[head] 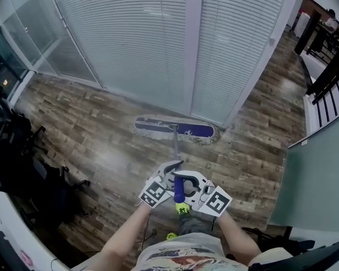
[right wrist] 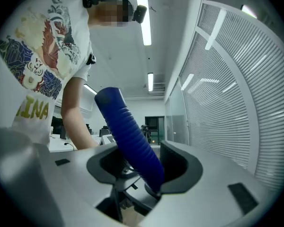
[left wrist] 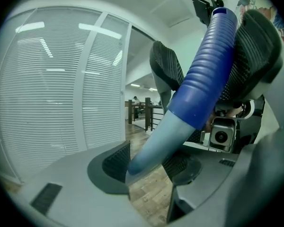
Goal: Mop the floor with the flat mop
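Wood-plank floor (head: 101, 129), office room, brown, with a slight sheen. Item: flat mop, its mop head (head: 175, 130) a long blue pad with a pale fringe, lying flat on the floor. Long axis of the mop head runs left to right, parallel to the foot of the glass wall with shut blinds (head: 130, 44) that stands just beyond it. Handle (head: 174, 145) rises from the middle of the mop head straight back toward the person and ends in a ribbed blue grip (head: 179, 189) with a yellow-green end cap (head: 182, 209). Left gripper (head: 170, 171) sits lower on the handle, the nearer of the two to the mop head, with its jaws closed on the pale shaft (left wrist: 156, 145) just below the grip. Right gripper (head: 187, 178) sits just behind it, jaws clamped round the blue grip (right wrist: 132, 141). Both hold fairly wide, as the handle's thickness demands. Mop head therefore lies ahead of and below both sets of fingers, along the line of the handle. Judgement: the next stroke is a push or pull along that line, little room left toward the wall. Dark chairs (head: 17, 145) stand well left of the mop head and a dark railing (head: 327, 78) well right and beyond.
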A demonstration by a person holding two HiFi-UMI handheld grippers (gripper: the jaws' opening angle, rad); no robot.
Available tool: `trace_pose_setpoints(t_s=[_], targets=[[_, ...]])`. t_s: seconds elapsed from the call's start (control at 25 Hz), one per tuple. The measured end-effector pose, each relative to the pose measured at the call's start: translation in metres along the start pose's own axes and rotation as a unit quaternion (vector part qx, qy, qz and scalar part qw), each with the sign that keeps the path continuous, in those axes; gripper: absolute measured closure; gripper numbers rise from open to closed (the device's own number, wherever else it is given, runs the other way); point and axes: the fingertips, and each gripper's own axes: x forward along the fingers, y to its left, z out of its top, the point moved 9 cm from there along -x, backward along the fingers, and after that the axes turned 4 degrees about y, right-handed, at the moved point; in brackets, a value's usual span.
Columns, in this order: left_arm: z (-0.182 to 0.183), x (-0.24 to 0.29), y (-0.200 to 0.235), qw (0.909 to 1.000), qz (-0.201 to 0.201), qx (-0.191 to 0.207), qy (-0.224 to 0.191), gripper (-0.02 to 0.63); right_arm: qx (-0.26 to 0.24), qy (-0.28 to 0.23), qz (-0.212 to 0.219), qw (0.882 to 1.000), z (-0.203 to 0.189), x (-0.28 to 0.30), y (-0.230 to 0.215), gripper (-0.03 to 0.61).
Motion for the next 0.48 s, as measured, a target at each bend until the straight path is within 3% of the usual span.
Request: trace_pose_setpoints(t_s=[0.28,0.48], targets=[[0.016,0.042,0.054,0.9998,-0.013,0.007,0.013,0.442,0.046,0.030,-0.030,0.998,-0.012,0.001,-0.066,0.373],[0.009,0.031,0.045,0.9999,-0.004,-0.004,0.012,0.442,0.063,0.043,-0.030,0.997,-0.012,0.005,-0.052,0.370]])
